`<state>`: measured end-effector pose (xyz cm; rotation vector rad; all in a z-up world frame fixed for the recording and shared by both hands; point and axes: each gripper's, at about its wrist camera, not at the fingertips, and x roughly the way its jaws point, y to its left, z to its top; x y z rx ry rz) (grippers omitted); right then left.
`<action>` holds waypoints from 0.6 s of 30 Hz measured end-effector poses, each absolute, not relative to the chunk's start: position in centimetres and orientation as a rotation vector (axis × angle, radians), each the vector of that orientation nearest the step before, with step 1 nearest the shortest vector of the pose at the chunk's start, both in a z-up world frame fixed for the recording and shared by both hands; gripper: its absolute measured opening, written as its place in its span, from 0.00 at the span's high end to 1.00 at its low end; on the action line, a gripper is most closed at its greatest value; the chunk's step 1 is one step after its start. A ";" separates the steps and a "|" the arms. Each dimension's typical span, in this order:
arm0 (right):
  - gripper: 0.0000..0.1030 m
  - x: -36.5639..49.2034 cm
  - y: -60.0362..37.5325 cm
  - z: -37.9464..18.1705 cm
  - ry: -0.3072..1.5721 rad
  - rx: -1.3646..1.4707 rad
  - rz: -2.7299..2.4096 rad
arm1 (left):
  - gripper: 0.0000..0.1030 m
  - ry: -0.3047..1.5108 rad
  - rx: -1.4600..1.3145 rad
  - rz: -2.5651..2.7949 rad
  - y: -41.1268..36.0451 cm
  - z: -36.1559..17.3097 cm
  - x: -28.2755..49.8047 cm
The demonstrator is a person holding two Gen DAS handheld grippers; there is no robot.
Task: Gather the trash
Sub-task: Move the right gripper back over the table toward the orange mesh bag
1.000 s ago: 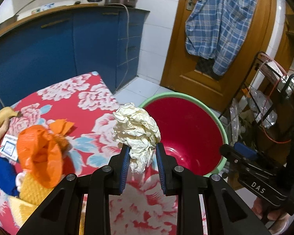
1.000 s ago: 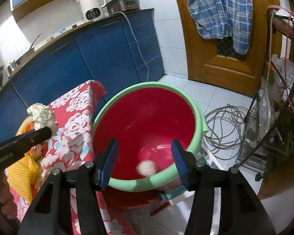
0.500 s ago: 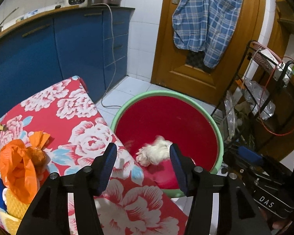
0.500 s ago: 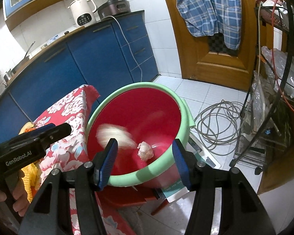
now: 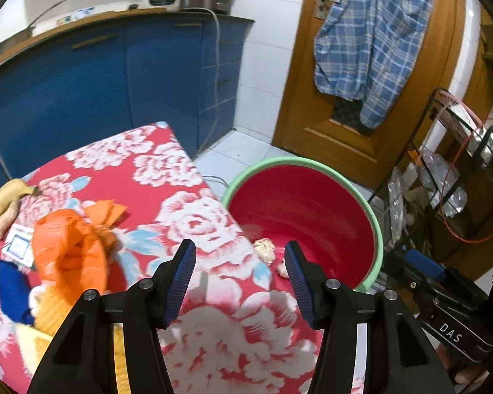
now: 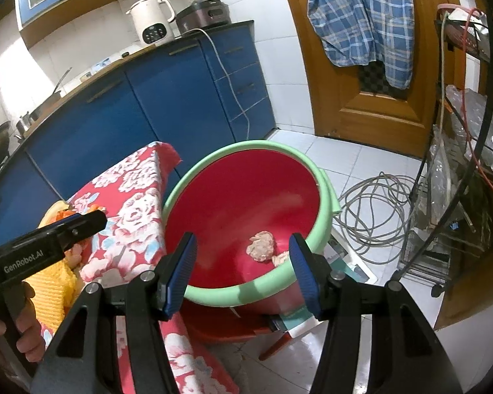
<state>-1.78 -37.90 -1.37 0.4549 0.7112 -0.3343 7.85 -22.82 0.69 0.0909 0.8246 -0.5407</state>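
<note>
Left wrist view: my left tongs (image 5: 240,264) are apart and empty now; a second ago they were clamped on a crumpled white paper wad over the desk edge. That wad (image 5: 265,250) has dropped and now lies at the bottom of the red basin (image 5: 312,210), next to a smaller scrap (image 5: 282,271) already in there. Right wrist view confirms it: two pale lumps at the basin bottom, the bigger one (image 6: 261,246) touching the smaller (image 6: 281,257).

Right tongs (image 6: 243,262) also apart, nothing between the pads, hanging over the near rim of the basin. Same spread as a second ago, so that side looks idle.

So one piece is binned, and my read is that the release step is finished.

Left on the floral desk (image 5: 180,177):
- orange plastic bag (image 5: 69,249), crumpled, near the left edge of the view
- banana peel (image 5: 3,203) beyond it, far left
- small white label or card (image 5: 18,244) just beside the bag
- something blue (image 5: 13,290) and a yellow cloth-like item (image 5: 46,315) under and beside the bag; can't tell if these count as trash

Next call, as I judge it: swing the left tongs back to the bag, the closest item on that side. It's soft and slippery, so a pinch on a fold should hold better than on the bulk
</note>
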 end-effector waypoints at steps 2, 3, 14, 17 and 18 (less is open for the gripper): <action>0.42 -1.6 -37.4 -1.1 0.709 0.452 -0.320 | 0.44 0.818 0.082 -0.522 -21.8 1.0 7.7; 0.42 -1.4 -37.1 -1.0 0.709 0.450 -0.313 | 0.44 0.814 0.081 -0.509 -21.2 1.2 7.6; 0.38 1.5 -32.6 1.0 0.697 0.372 -0.202 | 0.44 0.792 0.027 -0.394 -14.8 2.5 7.8; 0.37 2.6 -31.2 1.6 0.696 0.345 -0.164 | 0.44 0.790 0.009 -0.360 -13.0 2.6 7.8; 0.37 3.0 -30.7 1.8 0.695 0.337 -0.151 | 0.44 0.789 0.004 -0.345 -12.3 2.6 7.9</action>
